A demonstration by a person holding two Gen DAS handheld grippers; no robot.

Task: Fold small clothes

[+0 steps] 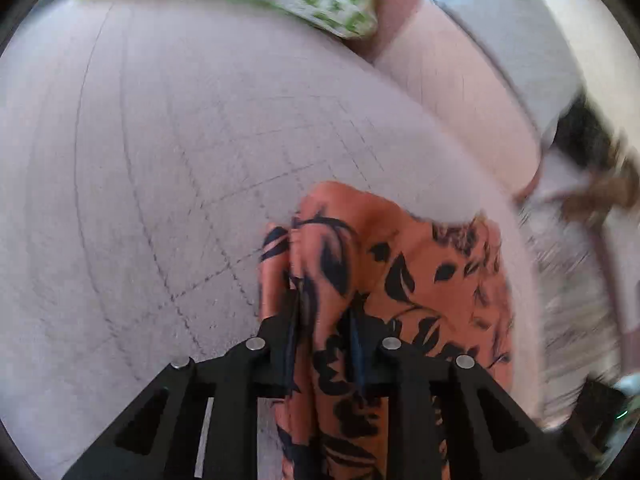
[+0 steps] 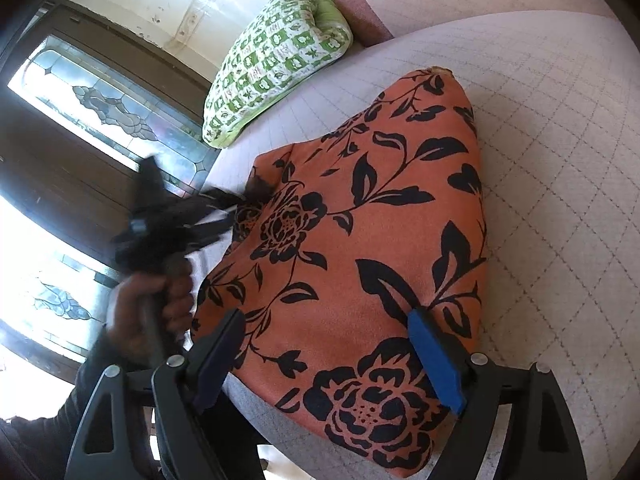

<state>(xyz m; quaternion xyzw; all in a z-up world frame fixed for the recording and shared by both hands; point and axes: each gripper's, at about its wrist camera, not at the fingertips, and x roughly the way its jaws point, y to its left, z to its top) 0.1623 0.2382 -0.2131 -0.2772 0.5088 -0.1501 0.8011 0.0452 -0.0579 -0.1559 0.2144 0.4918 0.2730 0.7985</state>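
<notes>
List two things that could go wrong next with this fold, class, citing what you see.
1. The left gripper pinches only a bunched edge of the orange floral garment; it might slip free.
2. The right gripper is open above the cloth, so nothing pins that end and the garment could drag across the quilted bed.

A pale quilted mattress (image 2: pixel 560 128) with a stitched grid filled the foreground, a green-and-white patterned pillow (image 2: pixel 276 60) lay by its edge, and bright daylight came through leaded-glass windows (image 2: pixel 108 104) in dark wooden frames below a cream wall (image 2: pixel 160 0).
</notes>
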